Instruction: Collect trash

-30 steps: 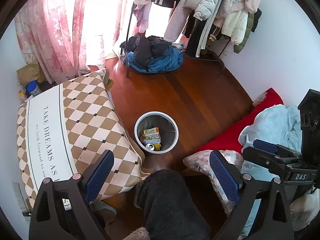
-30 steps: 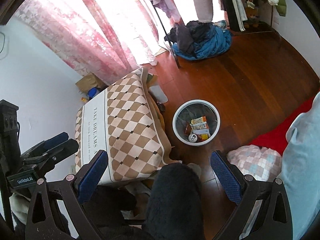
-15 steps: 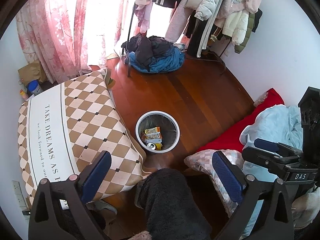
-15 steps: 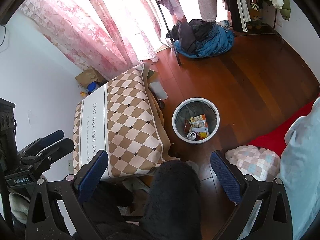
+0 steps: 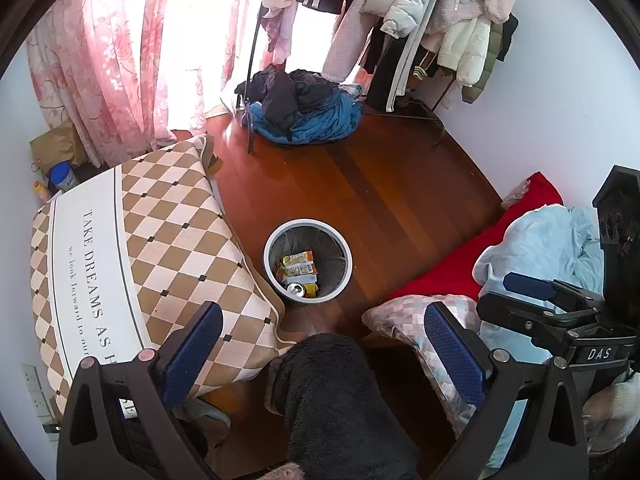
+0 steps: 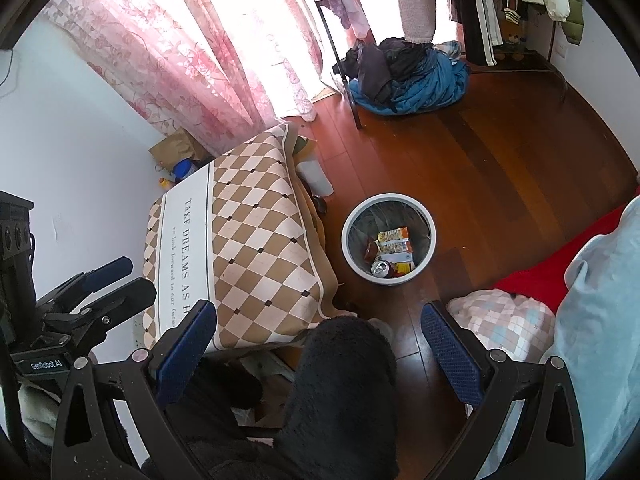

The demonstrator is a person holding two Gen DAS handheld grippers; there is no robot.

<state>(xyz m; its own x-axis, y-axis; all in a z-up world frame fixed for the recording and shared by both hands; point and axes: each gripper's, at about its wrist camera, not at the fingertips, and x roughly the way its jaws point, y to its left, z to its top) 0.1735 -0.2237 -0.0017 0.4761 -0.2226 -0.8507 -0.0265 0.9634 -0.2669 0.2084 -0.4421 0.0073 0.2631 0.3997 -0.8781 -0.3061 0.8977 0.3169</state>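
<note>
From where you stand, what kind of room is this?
Most likely a bedroom in someone's home. Coats hang on a clothes rack, bedding lies rumpled at the right, pink curtains cover the window, and a small trash bin stands on the wooden floor.

A table draped in a brown-and-cream checked cloth [image 5: 132,248] stands on the dark wooden floor [image 5: 384,184]. Behind the table hang pink floral curtains [image 5: 100,64]. Beyond it, well apart, a blue and black clothes heap [image 5: 304,112] lies under a rack of hanging coats [image 5: 432,20].
</note>
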